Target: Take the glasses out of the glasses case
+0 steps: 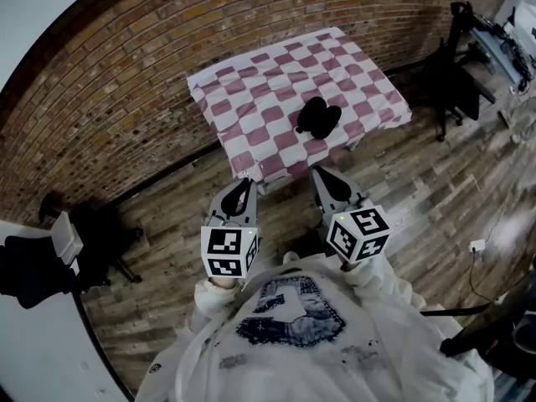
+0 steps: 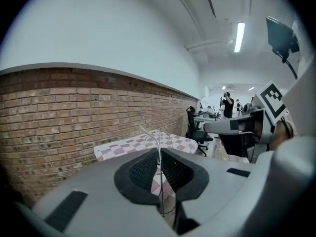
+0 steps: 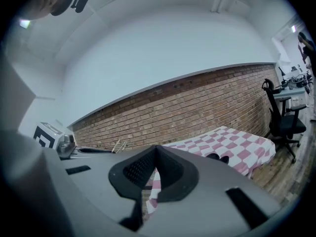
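1. Glasses. We identify the glasses [image 2: 158, 135] in the left gripper view as a thin, pale metal wire frame. One straight wire runs up between the pads, and a fine curved loop and a slim bar rise above the jaw tips. We cannot make out the lenses.

2. Left gripper. The left gripper [image 2: 160, 154] is clamped on the glasses. Its dark ribbed pads close on the wire with no visible gap at the tips.

3. Right gripper. The right gripper [image 3: 156, 149] carries nothing. Its jaws meet at the tips, and only the checked cloth shows through the slot below them.

4. Glasses case. The glasses case [image 1: 318, 117] is black and lies on the table [image 1: 251, 90], which is covered in a pink-and-white checked cloth. It sits toward the near right part of the top and shows as two dark rounded halves side by side, apparently open.

5. Relative position. In the head view both grippers are held side by side in front of the person's chest, short of the table's near edge and over the wooden floor [image 1: 419, 208]. The glasses are therefore out of the case and well apart from it. The case lies ahead of the grippers, closer to the right gripper than to the left, and touches neither.
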Demonstrator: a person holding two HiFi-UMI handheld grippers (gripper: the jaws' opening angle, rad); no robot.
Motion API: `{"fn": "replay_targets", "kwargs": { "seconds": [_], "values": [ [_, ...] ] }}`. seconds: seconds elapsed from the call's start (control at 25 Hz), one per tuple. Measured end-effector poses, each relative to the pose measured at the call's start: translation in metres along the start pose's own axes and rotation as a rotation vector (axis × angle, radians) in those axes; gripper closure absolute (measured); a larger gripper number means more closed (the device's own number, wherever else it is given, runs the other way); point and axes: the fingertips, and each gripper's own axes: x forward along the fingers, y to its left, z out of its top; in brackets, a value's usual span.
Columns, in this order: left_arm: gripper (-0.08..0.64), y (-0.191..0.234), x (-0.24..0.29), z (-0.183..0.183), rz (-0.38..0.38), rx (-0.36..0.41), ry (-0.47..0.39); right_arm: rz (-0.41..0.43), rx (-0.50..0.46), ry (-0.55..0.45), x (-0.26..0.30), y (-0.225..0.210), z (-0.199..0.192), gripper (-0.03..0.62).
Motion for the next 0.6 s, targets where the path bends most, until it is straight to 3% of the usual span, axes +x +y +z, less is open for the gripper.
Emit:
{"fn": "replay_targets", "kwargs": {
  "seconds": [0.6],
  "values": [
    [0.526,-0.013,-0.021,0.007,-0.017,-0.013,-0.051,-0.015,-0.047,-0.02,-0.021,0.011,0.006,0.578]
  ]
}}
